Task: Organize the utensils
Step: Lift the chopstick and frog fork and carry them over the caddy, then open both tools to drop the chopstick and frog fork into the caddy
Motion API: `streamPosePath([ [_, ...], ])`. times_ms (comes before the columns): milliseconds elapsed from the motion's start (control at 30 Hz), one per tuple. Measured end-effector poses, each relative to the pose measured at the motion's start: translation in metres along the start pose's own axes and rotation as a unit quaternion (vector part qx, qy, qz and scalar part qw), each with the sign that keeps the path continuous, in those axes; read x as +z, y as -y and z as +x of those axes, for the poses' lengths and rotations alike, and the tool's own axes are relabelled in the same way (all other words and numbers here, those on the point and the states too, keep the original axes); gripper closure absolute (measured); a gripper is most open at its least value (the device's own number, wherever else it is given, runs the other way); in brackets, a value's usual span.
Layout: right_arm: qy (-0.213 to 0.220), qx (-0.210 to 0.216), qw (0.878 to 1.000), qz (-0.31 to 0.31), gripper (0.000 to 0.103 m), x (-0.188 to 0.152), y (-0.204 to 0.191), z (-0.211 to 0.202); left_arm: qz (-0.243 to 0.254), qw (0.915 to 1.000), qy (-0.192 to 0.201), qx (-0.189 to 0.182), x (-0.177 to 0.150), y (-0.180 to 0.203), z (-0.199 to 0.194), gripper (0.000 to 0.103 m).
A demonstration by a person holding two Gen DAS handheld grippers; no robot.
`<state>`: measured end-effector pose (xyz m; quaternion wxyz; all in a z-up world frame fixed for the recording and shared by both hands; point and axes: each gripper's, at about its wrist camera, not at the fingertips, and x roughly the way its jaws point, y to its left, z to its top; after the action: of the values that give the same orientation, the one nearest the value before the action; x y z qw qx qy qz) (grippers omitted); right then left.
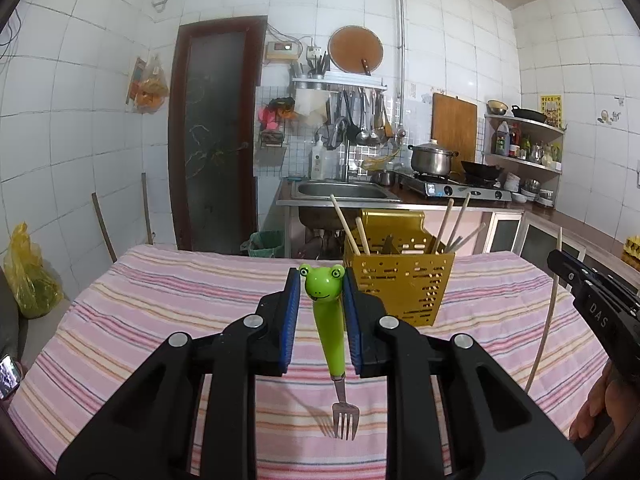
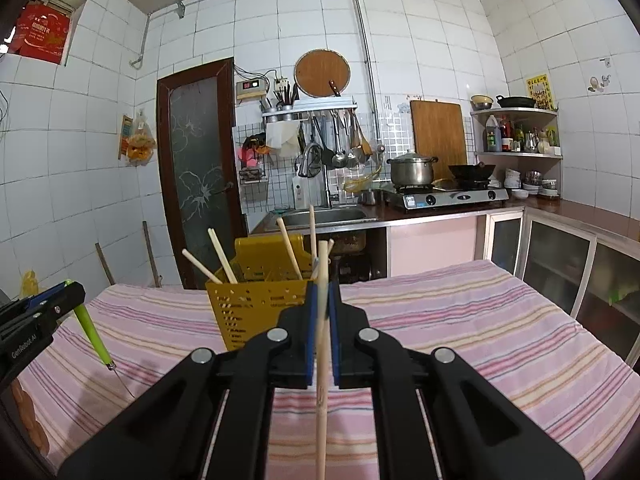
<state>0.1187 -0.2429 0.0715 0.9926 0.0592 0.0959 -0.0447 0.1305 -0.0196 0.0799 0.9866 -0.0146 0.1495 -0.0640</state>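
A fork with a green frog handle (image 1: 330,340) hangs tines down above the striped cloth, and my left gripper (image 1: 320,282) is shut on that handle. The same fork (image 2: 94,332) and left gripper (image 2: 60,294) show at the left edge of the right wrist view. My right gripper (image 2: 323,294) is shut on a pale wooden chopstick (image 2: 321,400) held nearly upright. From the left wrist view that right gripper (image 1: 592,292) and its chopstick (image 1: 549,320) sit at the far right. A yellow perforated utensil holder (image 1: 400,284) (image 2: 256,304) stands just beyond both grippers with several chopsticks inside.
The table wears a pink striped cloth (image 1: 160,300). Behind it are a steel sink (image 1: 340,190), a gas stove with a pot (image 1: 434,158) and a wok, and a dark door (image 1: 214,136). A yellow bag (image 1: 28,276) lies left of the table.
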Motion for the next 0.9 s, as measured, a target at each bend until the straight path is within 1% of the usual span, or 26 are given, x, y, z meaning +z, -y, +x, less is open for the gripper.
streamPosePath([
  [67,0.005,0.001,1.000,-0.001,0.097,0.006,-0.002,0.001,-0.001,1.0000,0.005,-0.001,0.005,0.000,0.000,0.083],
  [200,0.024,0.005,1.000,-0.007,0.097,0.026,-0.008,0.002,-0.002,0.9997,0.022,-0.006,0.026,0.001,0.001,0.083],
  [333,0.047,0.013,0.999,-0.006,0.097,0.053,-0.014,0.007,-0.007,0.9987,0.049,-0.014,0.059,0.004,0.004,0.083],
  [500,0.077,0.022,0.997,-0.015,0.097,0.090,-0.028,0.024,-0.017,0.9960,0.084,-0.026,0.104,0.010,0.014,0.083],
  [667,0.106,0.033,0.994,-0.019,0.097,0.124,-0.040,0.051,-0.015,0.9925,0.116,-0.034,0.142,0.024,0.035,0.083],
  [767,0.119,0.044,0.992,-0.012,0.097,0.140,-0.047,0.074,-0.013,0.9907,0.130,-0.037,0.159,0.033,0.054,0.083],
  [900,0.134,0.049,0.990,-0.012,0.097,0.154,-0.056,0.104,-0.019,0.9893,0.139,-0.042,0.172,0.040,0.085,0.083],
])
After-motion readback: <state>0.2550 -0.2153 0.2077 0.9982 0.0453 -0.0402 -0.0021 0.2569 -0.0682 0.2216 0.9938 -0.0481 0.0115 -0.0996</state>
